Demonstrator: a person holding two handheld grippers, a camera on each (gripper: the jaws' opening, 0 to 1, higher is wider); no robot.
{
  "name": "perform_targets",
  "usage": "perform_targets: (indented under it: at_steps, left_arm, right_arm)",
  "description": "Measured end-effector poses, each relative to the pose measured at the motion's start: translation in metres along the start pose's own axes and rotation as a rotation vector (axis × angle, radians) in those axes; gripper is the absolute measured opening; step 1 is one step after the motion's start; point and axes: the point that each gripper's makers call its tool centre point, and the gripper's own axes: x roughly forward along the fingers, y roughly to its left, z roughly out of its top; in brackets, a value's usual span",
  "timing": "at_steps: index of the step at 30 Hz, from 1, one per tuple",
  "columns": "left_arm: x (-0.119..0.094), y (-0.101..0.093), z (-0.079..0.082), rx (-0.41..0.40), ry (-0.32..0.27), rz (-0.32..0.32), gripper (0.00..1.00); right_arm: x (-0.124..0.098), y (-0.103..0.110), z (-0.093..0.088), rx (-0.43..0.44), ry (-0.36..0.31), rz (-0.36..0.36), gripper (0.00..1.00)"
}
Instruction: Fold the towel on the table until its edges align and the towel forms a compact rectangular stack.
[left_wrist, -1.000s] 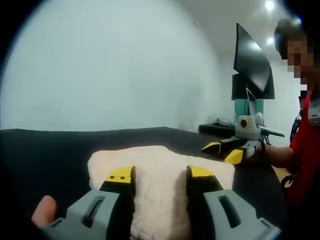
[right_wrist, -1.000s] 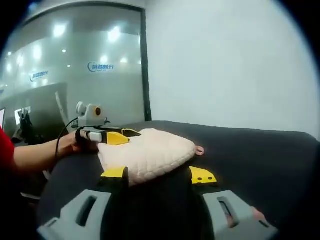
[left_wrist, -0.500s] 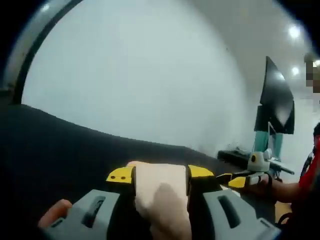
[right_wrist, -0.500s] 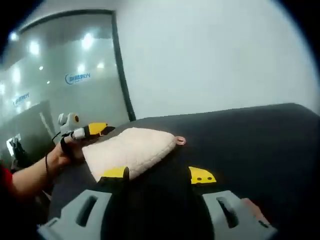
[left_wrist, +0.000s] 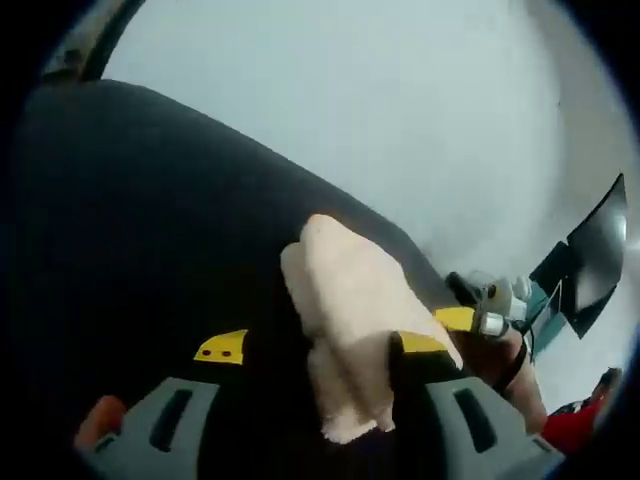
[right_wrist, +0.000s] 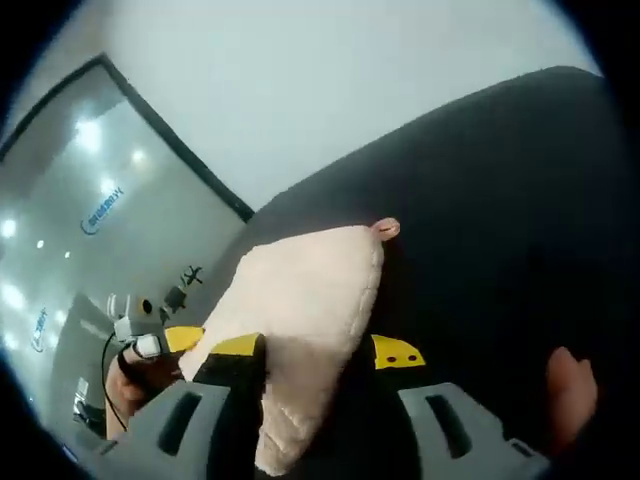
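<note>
The left hand-held gripper (left_wrist: 320, 350) is pinching a bunched end of the cream towel (left_wrist: 345, 300) between its yellow-tipped jaws, and the right hand-held gripper (right_wrist: 318, 352) is doing the same at what looks like the opposite end — its jaws are closing on the towel (right_wrist: 300, 300) from both sides. The towel is running lengthwise straight out from each hand-held gripper toward the other, so its long axis is lying along the line between the two hands. In the left gripper view the right hand-held gripper (left_wrist: 465, 320) is showing just past the towel's far end, with a hand (left_wrist: 510, 365) behind it; in the right gripper view the left one (right_wrist: 180, 340) is sitting at the towel's near left side. The towel is already looking doubled and thick, its far corner with a small pink tag (right_wrist: 386, 229) resting on the dark tabletop (right_wrist: 500, 200). Whether its middle is lifting off the surface I cannot tell. The dark tabletop is stretching bare beyond the towel toward the wall — plenty of room, I judge, for laying one end over the other.
</note>
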Motion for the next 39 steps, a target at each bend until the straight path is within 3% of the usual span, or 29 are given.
perform_targets:
  at_steps: [2,3,4,5,7,8,12,14,18,20,22,26,30,32,36,39]
  left_arm:
    - [0.005,-0.002,-0.011,0.021,0.044,-0.011,0.42]
    - [0.008,-0.016,-0.024,0.058,0.071,-0.047,0.27]
    - [0.010,-0.038,-0.033,0.075,0.062,-0.095,0.23]
    - [0.011,-0.034,-0.026,0.097,0.038,-0.077,0.22]
    - [0.011,-0.027,-0.015,0.127,0.036,-0.063,0.19]
    - [0.010,-0.028,-0.009,0.128,0.025,-0.072,0.19]
    - [0.012,-0.058,-0.010,0.160,0.025,-0.128,0.18]
    - [0.018,-0.088,-0.023,0.194,0.026,-0.161,0.18]
    - [0.025,-0.115,-0.030,0.252,0.026,-0.220,0.18]
    - [0.032,-0.119,-0.028,0.265,0.031,-0.237,0.18]
    - [0.039,-0.145,-0.043,0.284,0.031,-0.265,0.18]
    - [0.047,-0.172,-0.057,0.323,0.046,-0.320,0.17]
    - [0.051,-0.205,-0.081,0.370,0.068,-0.358,0.17]
    - [0.054,-0.215,-0.087,0.443,0.058,-0.380,0.17]
    - [0.055,-0.230,-0.107,0.442,0.077,-0.402,0.16]
    - [0.058,-0.229,-0.121,0.453,0.093,-0.394,0.16]
  right_arm:
    - [0.010,0.011,0.000,-0.035,0.000,0.010,0.31]
    - [0.014,0.016,-0.003,-0.053,0.015,0.024,0.26]
    - [0.013,0.015,-0.001,-0.099,-0.012,0.011,0.23]
    - [0.008,0.012,0.001,-0.109,-0.023,-0.013,0.19]
    - [-0.004,0.020,0.004,-0.085,-0.043,0.043,0.13]
    - [-0.011,0.019,0.005,-0.081,-0.045,0.050,0.12]
    - [-0.048,0.016,0.011,-0.111,-0.094,0.051,0.12]
    - [-0.066,0.009,0.012,-0.114,-0.109,0.048,0.12]
    - [-0.105,-0.007,0.008,-0.139,-0.139,0.020,0.12]
    - [-0.121,-0.013,0.006,-0.150,-0.151,0.005,0.12]
    - [-0.138,-0.021,0.004,-0.168,-0.160,-0.017,0.12]
    - [-0.169,-0.040,0.001,-0.174,-0.178,-0.051,0.12]
    - [-0.196,-0.060,-0.002,-0.171,-0.193,-0.081,0.13]
    - [-0.205,-0.071,-0.004,-0.160,-0.195,-0.091,0.13]
    - [-0.215,-0.087,-0.014,-0.142,-0.179,-0.092,0.13]
    - [-0.217,-0.097,-0.024,-0.148,-0.160,-0.081,0.13]
